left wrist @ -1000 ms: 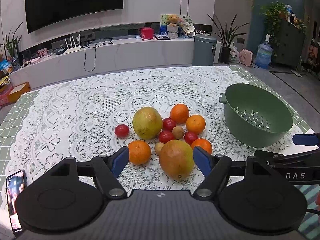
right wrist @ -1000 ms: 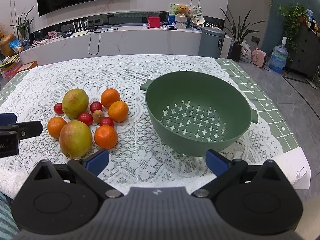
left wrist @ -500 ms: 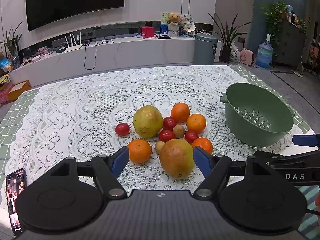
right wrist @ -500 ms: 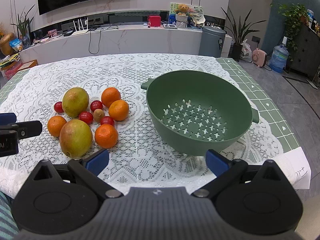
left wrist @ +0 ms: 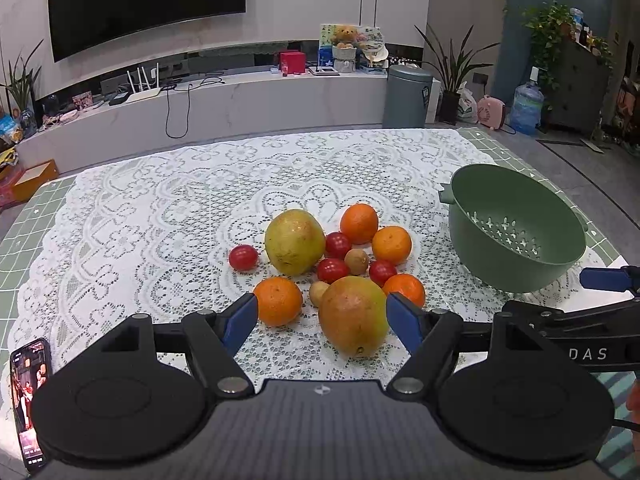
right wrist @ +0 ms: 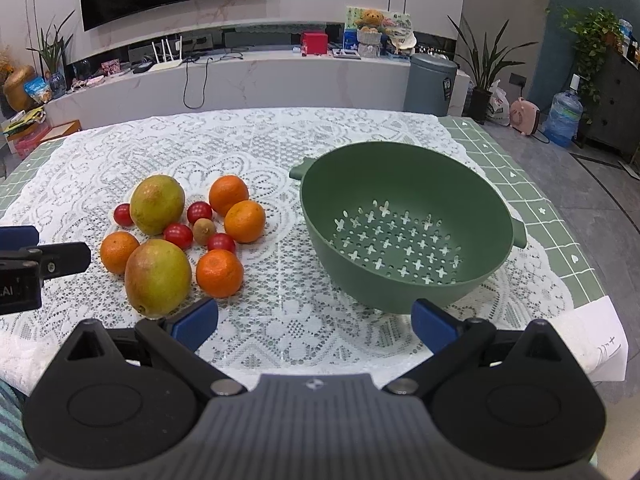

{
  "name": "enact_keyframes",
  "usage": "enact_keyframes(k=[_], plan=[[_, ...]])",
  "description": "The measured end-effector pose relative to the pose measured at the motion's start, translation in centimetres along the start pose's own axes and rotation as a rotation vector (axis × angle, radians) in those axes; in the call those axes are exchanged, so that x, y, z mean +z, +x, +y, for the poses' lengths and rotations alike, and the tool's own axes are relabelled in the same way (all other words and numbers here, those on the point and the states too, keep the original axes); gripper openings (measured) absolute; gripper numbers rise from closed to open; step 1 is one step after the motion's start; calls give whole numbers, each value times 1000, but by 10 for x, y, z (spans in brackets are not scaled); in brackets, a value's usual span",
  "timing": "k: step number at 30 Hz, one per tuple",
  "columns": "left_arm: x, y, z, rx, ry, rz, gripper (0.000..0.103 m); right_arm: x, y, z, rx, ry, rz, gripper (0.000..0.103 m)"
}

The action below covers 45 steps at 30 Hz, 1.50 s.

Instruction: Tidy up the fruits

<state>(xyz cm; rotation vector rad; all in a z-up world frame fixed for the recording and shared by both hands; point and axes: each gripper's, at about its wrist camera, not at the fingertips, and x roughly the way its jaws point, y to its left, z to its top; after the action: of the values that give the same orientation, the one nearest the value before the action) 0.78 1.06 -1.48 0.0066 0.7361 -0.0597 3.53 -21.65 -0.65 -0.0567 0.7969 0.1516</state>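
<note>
A cluster of fruit lies on the lace cloth: a near mango (left wrist: 354,318) (right wrist: 158,277), a far mango (left wrist: 295,241) (right wrist: 157,204), several oranges (left wrist: 277,301) (right wrist: 219,273), red tomatoes (left wrist: 243,257) and small brown kiwis (left wrist: 356,261). A green colander (left wrist: 516,226) (right wrist: 404,224) stands empty to their right. My left gripper (left wrist: 322,322) is open, its pads on either side of the near mango's front, not touching. My right gripper (right wrist: 314,322) is open and empty in front of the colander.
A phone (left wrist: 28,400) lies at the table's near left corner. A white paper (right wrist: 600,344) lies at the near right edge. The right gripper's arm (left wrist: 580,336) reaches in from the right of the left wrist view. A cabinet and bin stand beyond the table.
Both views have shifted slightly; the fruit and colander sit a little lower and nearer in the frames. Both grippers stay open. Nothing has been taken hold of.
</note>
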Motion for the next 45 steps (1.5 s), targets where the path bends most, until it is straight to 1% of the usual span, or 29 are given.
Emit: enact_keyframes(k=[3,6,8,10,13,15,18,22,24,27,29,31,32,34,35,38,40,45], plan=[[2,0,5,0,-10,0,86,-1,-1,2,37,-5,-31,99],[3,1,10,14,-30,3,86,-1,-2,9,73,-43,-52,99],[4,1,13,0,-42,2,85,0,0,14,83,-73,-64,99],[5,1,14,-5,-49,3,84,2,2,19,106,-99,-63,99],[5,3,16,7,-58,9,83,3,8,25,135,-117,-49,99],[4,5,18,4,-69,19,79,2,11,29,157,-124,-50,99],[4,6,21,7,-77,23,78,2,15,33,188,-132,-69,99],[4,9,23,36,-63,13,78,1,19,37,274,-140,-115,99],[3,10,26,38,-82,-1,78,1,22,43,276,-165,-135,99],[2,11,31,30,-114,-30,78,5,27,52,278,-203,-126,99],[2,14,33,38,-110,-27,78,7,32,57,301,-203,-104,99],[1,18,34,25,-97,-14,78,9,37,63,313,-212,-81,98],[0,22,35,12,-94,3,78,9,40,66,315,-223,-78,97],[0,27,39,-1,-116,33,78,9,45,74,312,-266,-73,84],[-1,28,43,-3,-138,39,78,8,47,77,311,-281,-69,83],[-1,27,50,-6,-169,27,78,7,53,81,330,-297,-45,80],[0,29,51,-3,-174,30,78,7,56,84,345,-299,-30,76],[0,37,52,-10,-170,62,78,9,64,91,356,-324,-28,73]])
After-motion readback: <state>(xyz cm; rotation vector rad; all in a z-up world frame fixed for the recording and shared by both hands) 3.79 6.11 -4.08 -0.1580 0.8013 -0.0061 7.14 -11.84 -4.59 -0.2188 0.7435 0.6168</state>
